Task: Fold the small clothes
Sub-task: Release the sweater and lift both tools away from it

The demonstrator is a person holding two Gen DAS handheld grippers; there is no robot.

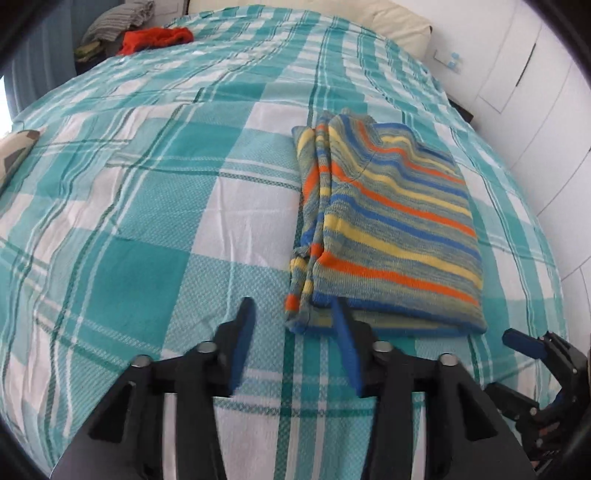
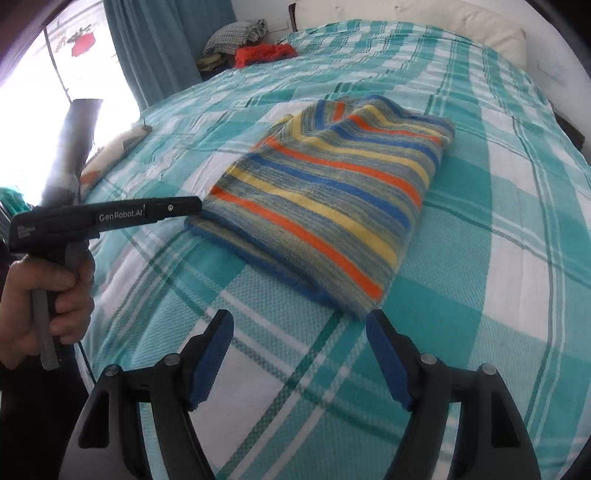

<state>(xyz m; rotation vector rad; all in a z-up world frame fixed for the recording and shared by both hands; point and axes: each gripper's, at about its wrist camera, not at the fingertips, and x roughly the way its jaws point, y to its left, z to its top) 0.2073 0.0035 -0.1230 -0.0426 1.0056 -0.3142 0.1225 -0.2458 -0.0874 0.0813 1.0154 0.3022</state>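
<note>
A folded knit garment (image 1: 391, 229) (image 2: 332, 195) with blue, yellow and orange stripes lies flat on the teal-and-white checked bedspread (image 1: 147, 206) (image 2: 480, 221). My left gripper (image 1: 293, 310) is open at its near left corner; the corner's hem shows between the fingers, and the right finger overlaps the hem edge. From the right wrist view the left gripper (image 2: 192, 207) appears side-on at that corner, held by a person's hand (image 2: 48, 295). My right gripper (image 2: 299, 321) stands open just short of the near right corner, nothing between its pads. It (image 1: 528, 347) shows at the lower right in the left wrist view.
A red garment (image 1: 159, 38) (image 2: 264, 53) and a pile of clothes (image 1: 114, 22) (image 2: 236, 35) lie at the bed's far left. A cream pillow (image 1: 388, 22) sits at the head. A patterned cushion (image 1: 14, 147) (image 2: 110, 155) lies on the left, and white cupboards (image 1: 535, 92) line the right.
</note>
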